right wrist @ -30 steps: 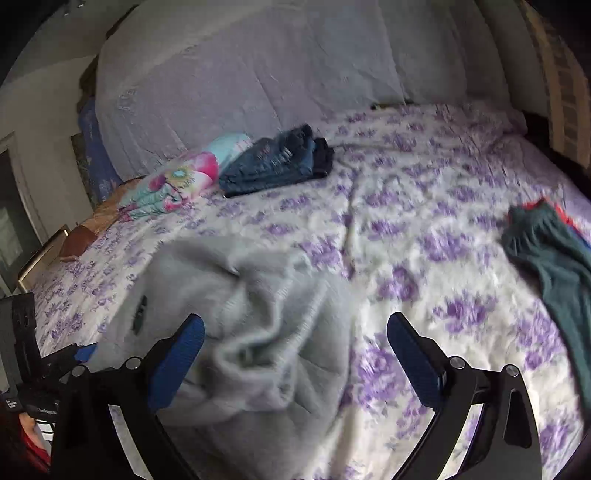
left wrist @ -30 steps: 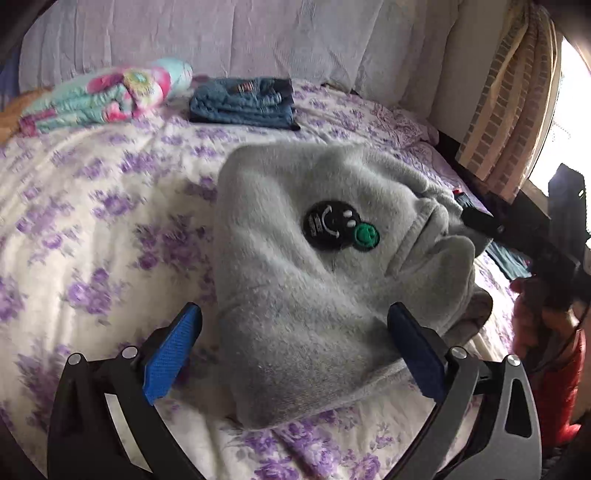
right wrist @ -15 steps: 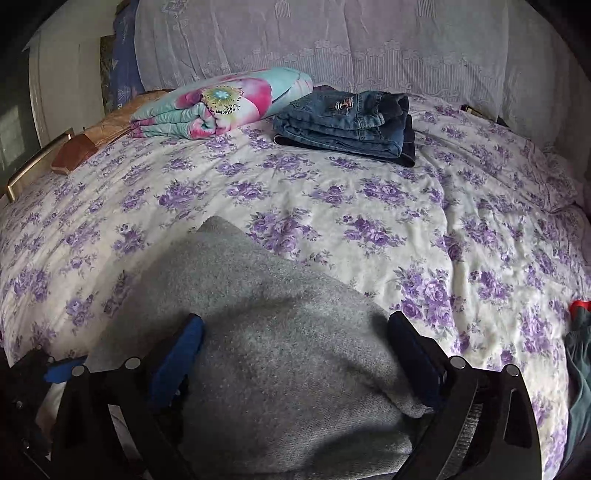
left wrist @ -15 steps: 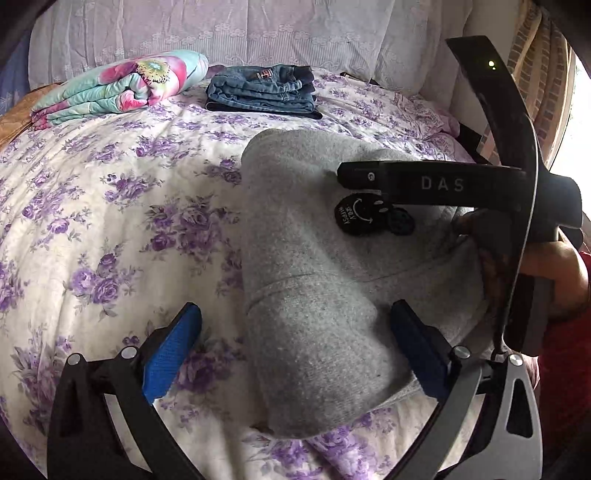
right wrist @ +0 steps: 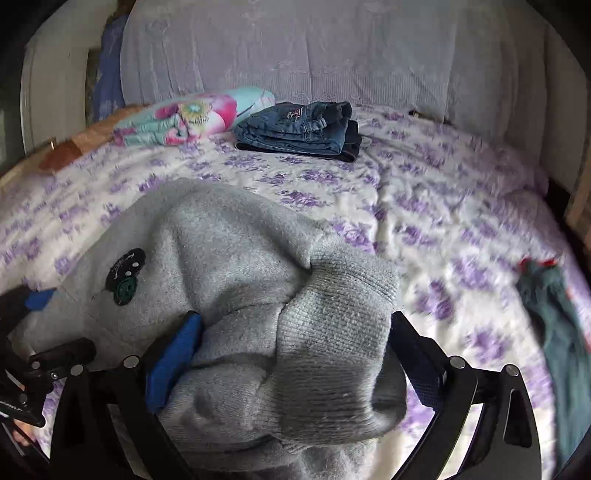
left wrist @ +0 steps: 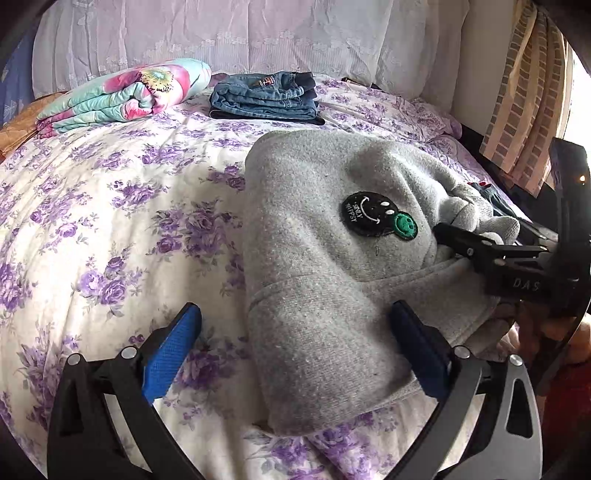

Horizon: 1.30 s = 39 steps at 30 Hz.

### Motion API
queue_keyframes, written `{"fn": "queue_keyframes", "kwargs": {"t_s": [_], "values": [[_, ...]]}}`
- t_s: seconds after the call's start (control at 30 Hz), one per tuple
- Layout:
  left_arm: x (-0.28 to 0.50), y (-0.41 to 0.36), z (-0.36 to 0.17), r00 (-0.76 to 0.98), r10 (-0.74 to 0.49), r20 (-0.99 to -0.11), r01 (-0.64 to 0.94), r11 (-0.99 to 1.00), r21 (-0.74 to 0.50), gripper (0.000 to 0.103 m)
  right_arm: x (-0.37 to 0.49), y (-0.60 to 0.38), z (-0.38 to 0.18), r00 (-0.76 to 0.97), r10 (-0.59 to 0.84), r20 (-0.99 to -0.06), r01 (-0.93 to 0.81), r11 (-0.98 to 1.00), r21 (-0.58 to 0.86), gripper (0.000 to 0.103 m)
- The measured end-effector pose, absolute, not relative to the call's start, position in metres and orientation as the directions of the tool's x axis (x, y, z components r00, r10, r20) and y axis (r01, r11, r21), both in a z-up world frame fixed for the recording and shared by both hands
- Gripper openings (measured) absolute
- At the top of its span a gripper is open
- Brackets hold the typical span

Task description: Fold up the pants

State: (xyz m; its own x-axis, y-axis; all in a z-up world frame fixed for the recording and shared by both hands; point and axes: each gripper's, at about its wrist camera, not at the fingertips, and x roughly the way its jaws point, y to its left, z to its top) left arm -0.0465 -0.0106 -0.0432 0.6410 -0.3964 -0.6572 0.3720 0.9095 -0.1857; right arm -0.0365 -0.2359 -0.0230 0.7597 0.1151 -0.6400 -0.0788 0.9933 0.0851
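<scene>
Grey fleece pants [left wrist: 325,280] with a black and green smiley patch [left wrist: 380,218] lie folded in a thick bundle on the flowered bed. My left gripper [left wrist: 295,347] is open, its blue fingers straddling the bundle's near end. My right gripper [right wrist: 295,354] is open with the pants' ribbed cuff end [right wrist: 332,332] bunched between its fingers. The right gripper also shows in the left wrist view [left wrist: 517,266], at the bundle's right side. The patch shows in the right wrist view [right wrist: 125,275].
Folded blue jeans [left wrist: 266,98] and a rolled floral blanket [left wrist: 122,96] lie at the far side by the pillows [left wrist: 258,33]. A dark green garment [right wrist: 554,314] lies at the right of the bed. A striped curtain [left wrist: 524,103] hangs at the right.
The right gripper has swung from above the patch down to the bundle's right side, and the cuff end now bunches between its fingers. The left gripper has barely moved.
</scene>
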Motion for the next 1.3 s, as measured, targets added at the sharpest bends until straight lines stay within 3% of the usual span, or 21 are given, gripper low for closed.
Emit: {"fn": "queue_keyframes", "kwargs": {"t_s": [0.07, 0.23, 0.37, 0.43, 0.5, 0.67, 0.77, 0.97, 1.1, 1.3], "values": [[-0.048, -0.011, -0.043, 0.647, -0.389, -0.656, 0.369, 0.912, -0.178, 0.099, -0.042, -0.243, -0.020, 0.759, 0.155, -0.632, -0.061, 0.984, 0.168, 0.100], [-0.044, -0.010, -0.043, 0.642, -0.392, -0.659, 0.366, 0.912, -0.187, 0.099, -0.081, -0.245, -0.006, 0.838, 0.107, -0.536, -0.041, 0.990, 0.134, 0.100], [-0.043, -0.009, -0.043, 0.641, -0.392, -0.659, 0.366, 0.912, -0.187, 0.099, -0.071, -0.254, -0.037, 0.754, 0.126, -0.645, -0.043, 0.989, 0.144, 0.100], [-0.043, -0.010, -0.043, 0.641, -0.390, -0.661, 0.366, 0.913, -0.183, 0.099, -0.067, -0.273, -0.050, 0.730, 0.252, -0.636, -0.053, 0.947, 0.316, 0.100], [-0.044, -0.009, -0.043, 0.642, -0.390, -0.660, 0.367, 0.912, -0.183, 0.099, -0.067, -0.279, -0.053, 0.723, 0.297, -0.624, -0.058, 0.926, 0.374, 0.100], [-0.043, -0.008, -0.043, 0.639, -0.396, -0.660, 0.366, 0.911, -0.192, 0.099, -0.086, -0.260, -0.038, 0.787, 0.176, -0.591, -0.040, 0.971, 0.236, 0.100], [-0.042, -0.008, -0.044, 0.635, -0.403, -0.659, 0.367, 0.908, -0.202, 0.099, -0.104, -0.250, -0.027, 0.844, 0.104, -0.525, -0.026, 0.988, 0.153, 0.100], [-0.045, 0.010, -0.033, 0.636, -0.461, -0.619, 0.374, 0.886, -0.275, 0.099, -0.140, -0.211, -0.003, 0.904, 0.078, -0.420, -0.112, 0.992, -0.057, 0.100], [-0.037, 0.030, -0.004, 0.706, -0.405, -0.580, 0.309, 0.914, -0.262, 0.099, -0.130, -0.184, 0.001, 0.895, 0.118, -0.431, -0.180, 0.978, -0.107, 0.100], [0.018, 0.011, 0.011, 0.691, -0.319, -0.648, 0.308, 0.942, -0.136, 0.099, -0.118, -0.146, -0.004, 0.880, 0.157, -0.448, -0.250, 0.956, -0.155, 0.100]]}}
